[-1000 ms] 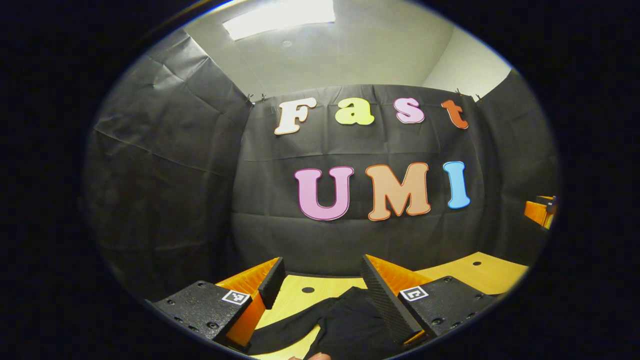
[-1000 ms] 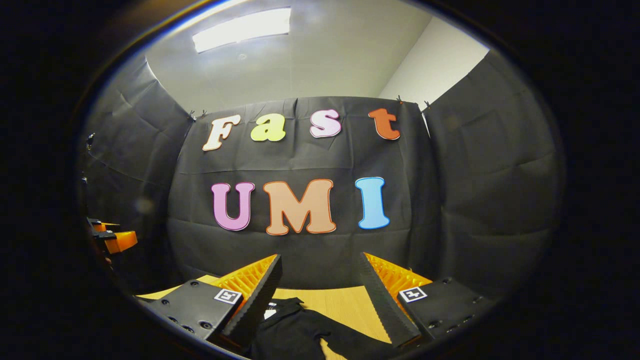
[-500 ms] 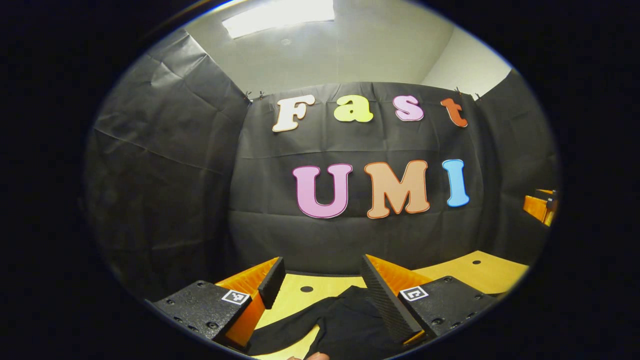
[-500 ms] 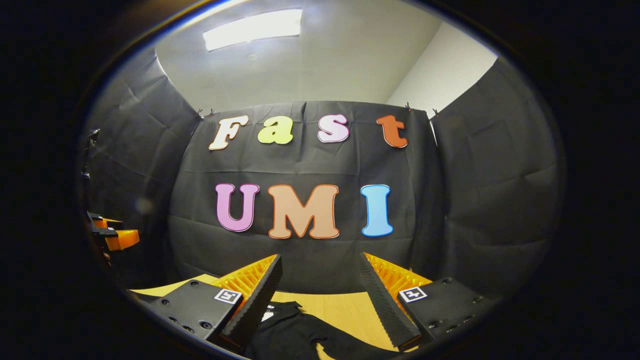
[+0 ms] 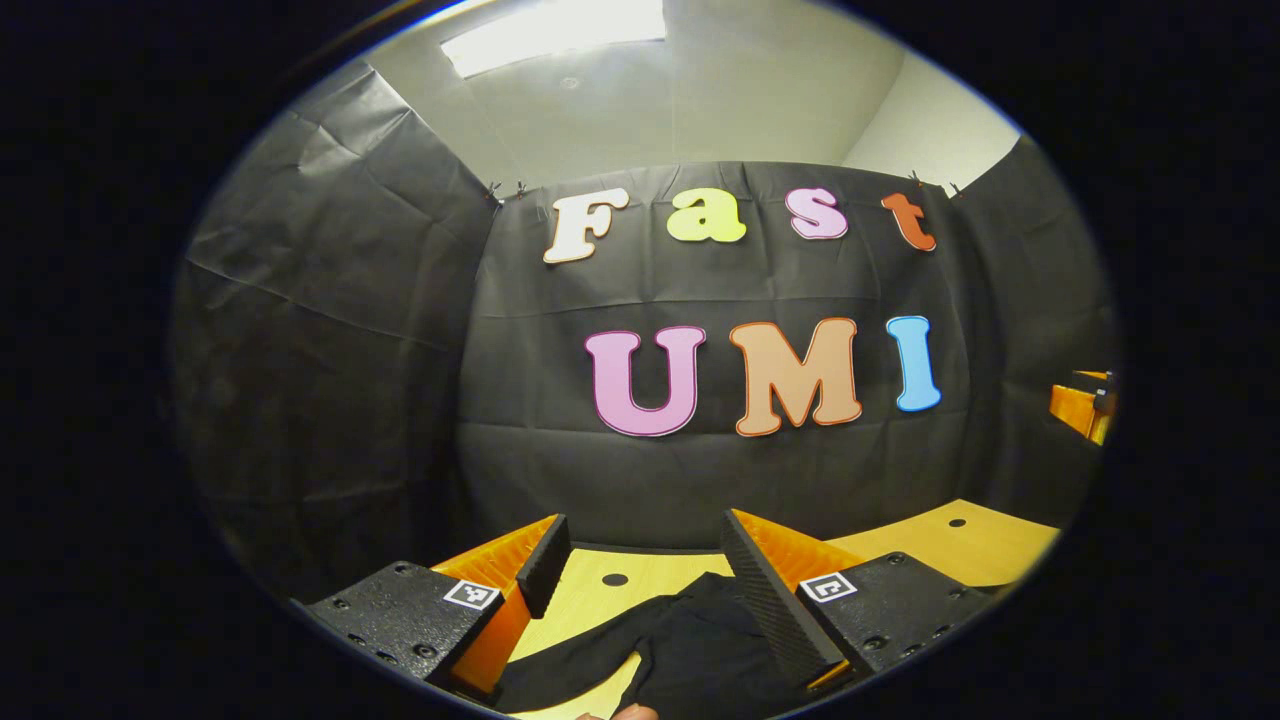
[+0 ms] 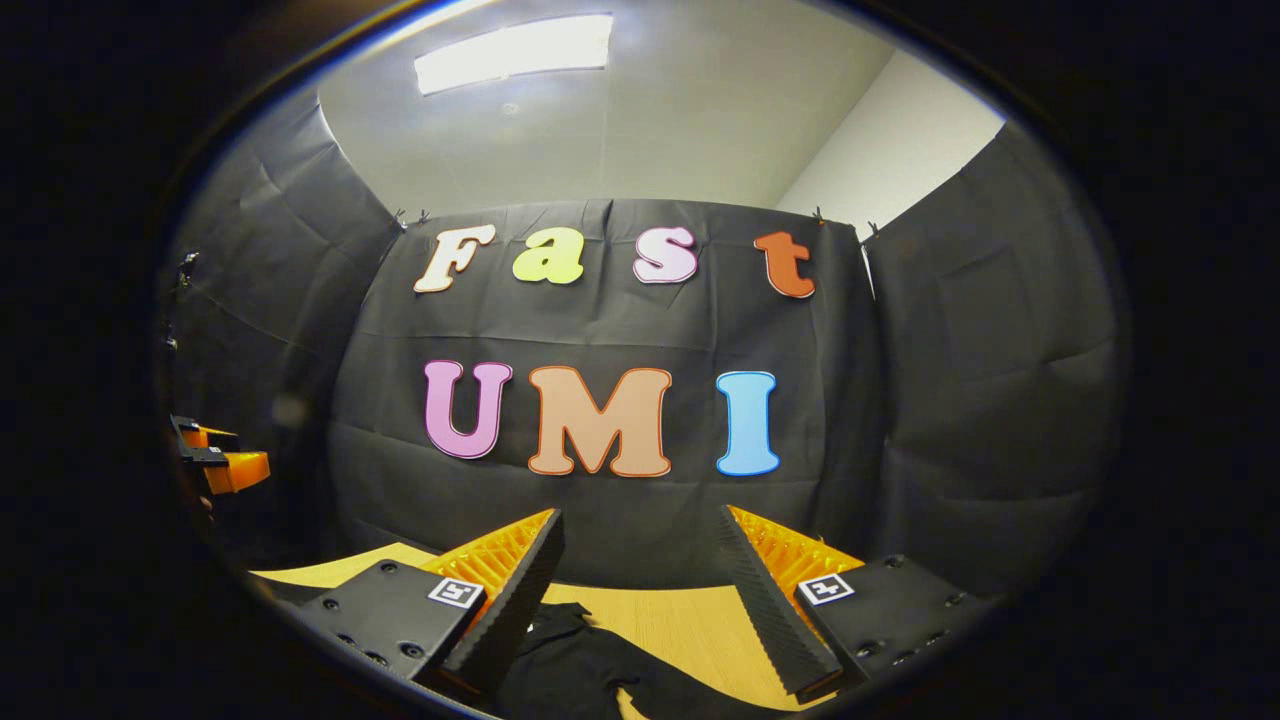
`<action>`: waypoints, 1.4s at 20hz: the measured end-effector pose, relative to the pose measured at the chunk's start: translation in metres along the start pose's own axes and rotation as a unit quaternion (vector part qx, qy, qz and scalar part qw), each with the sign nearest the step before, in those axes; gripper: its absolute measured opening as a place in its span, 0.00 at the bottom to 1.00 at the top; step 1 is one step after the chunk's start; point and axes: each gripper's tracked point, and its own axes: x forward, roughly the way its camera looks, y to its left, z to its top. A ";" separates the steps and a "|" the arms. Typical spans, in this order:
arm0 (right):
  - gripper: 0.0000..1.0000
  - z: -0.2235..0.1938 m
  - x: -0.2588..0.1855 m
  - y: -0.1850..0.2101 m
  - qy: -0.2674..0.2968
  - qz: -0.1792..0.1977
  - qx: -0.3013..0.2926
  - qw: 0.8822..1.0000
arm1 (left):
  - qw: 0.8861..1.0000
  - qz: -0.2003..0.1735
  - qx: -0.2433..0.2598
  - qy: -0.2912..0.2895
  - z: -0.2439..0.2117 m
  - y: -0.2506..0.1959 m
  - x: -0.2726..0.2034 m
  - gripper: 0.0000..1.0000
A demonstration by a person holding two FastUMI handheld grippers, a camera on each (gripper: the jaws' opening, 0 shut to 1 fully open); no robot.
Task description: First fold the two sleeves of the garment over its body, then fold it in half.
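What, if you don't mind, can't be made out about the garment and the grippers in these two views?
- Garment: left gripper view, cut off by the bottom edge; sleeves' fold state unreadable.
- Garment, right gripper view: partly behind a finger.
- Left gripper: at the right gripper view's edge, too small to judge.

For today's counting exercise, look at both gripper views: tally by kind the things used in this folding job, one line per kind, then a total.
Grippers: 2, the left gripper and the right gripper, both open
Black garment: 1
Wooden table: 1
Total: 4
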 end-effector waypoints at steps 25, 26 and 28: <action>0.98 -0.166 -0.033 -0.135 0.258 -0.002 -0.112 0.960 | 1.000 -0.013 0.010 -0.001 -0.001 -0.019 -0.009 0.93; 0.98 -0.177 -0.038 -0.141 0.277 0.005 -0.117 0.954 | 1.000 -0.011 0.013 0.001 -0.002 -0.019 -0.010 0.93; 0.98 -0.205 -0.050 -0.144 0.326 0.028 -0.122 0.937 | 1.000 -0.007 0.013 0.007 -0.006 -0.020 -0.013 0.93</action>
